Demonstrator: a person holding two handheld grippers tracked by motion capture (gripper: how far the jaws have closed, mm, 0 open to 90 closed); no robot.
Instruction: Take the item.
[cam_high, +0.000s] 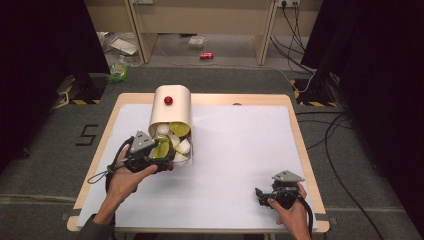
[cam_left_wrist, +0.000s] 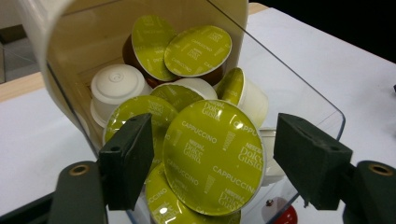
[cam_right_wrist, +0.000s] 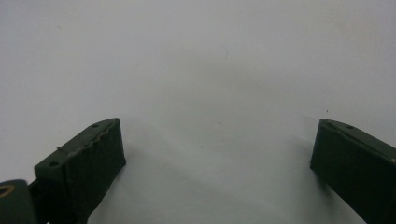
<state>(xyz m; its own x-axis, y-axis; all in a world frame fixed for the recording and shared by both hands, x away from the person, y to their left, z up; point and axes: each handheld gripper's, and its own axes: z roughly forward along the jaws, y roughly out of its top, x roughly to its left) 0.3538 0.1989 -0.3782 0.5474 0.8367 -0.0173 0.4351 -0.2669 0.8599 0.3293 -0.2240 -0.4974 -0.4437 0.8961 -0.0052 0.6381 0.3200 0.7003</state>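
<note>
Lab or recording studio, not a home. A wooden table (cam_high: 300, 145) under a white sheet (cam_high: 240, 150) stands on grey carpet (cam_high: 45, 170), centre frame. Black curtains (cam_high: 45, 45) hang at upper left and upper right. Stand feet with yellow-black hazard tape (cam_high: 75, 101) sit at both sides, mid-height. Loose cables (cam_high: 345, 145) trail across the floor at right and run up to a wall socket (cam_high: 287, 3) at top right. Tape mark shaped like a "5" (cam_high: 87, 135) on the carpet, left. Litter and a red can (cam_high: 206, 55) under a bench (cam_high: 200, 20), top centre.

Glossy green foil lids top the capsules (cam_left_wrist: 214, 156) in a clear plastic drawer (cam_left_wrist: 299, 93).
</note>
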